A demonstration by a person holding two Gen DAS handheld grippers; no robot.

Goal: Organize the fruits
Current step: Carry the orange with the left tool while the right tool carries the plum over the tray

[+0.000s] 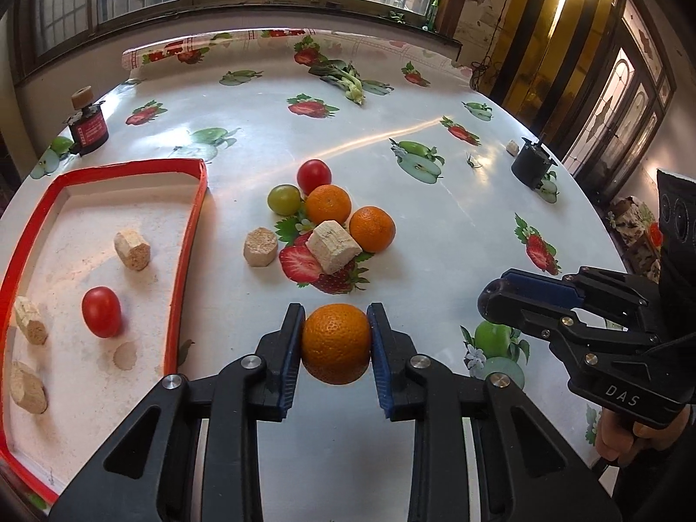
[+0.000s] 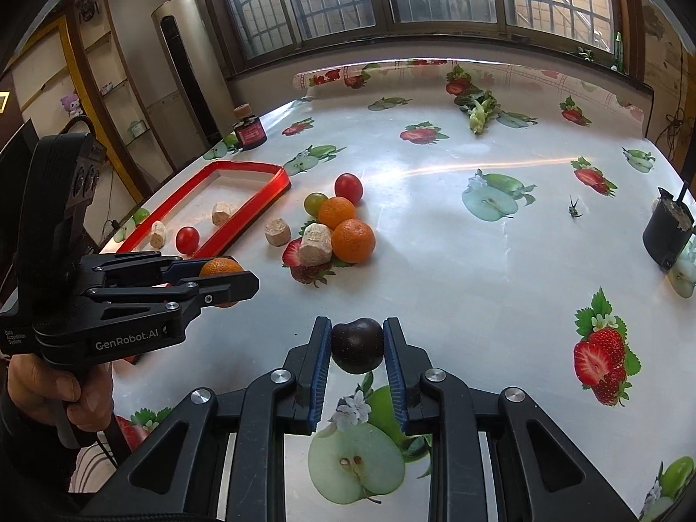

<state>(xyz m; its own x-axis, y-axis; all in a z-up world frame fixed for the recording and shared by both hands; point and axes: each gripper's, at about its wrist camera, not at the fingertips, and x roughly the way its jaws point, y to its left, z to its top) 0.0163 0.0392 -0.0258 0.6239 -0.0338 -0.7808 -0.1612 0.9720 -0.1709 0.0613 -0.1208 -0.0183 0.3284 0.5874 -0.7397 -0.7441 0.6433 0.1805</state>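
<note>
- Two grippers were loaded: our left gripper (image 1: pixel 335 339) had its jaws closed on an orange (image 1: pixel 336 342), held just above the table (image 1: pixel 435 226).
- Our right gripper (image 2: pixel 357 346) pinched a dark plum (image 2: pixel 357 345) between narrowly parted jaws.
- At ten o'clock from the held orange we saw the red-rimmed tray (image 1: pixel 191 235) — one red tomato (image 1: pixel 101 312) inside.
- At twelve o'clock sat two oranges (image 1: pixel 328 203), a red tomato (image 1: pixel 314 176) and a green one (image 1: pixel 284 199), clustered together.
</note>
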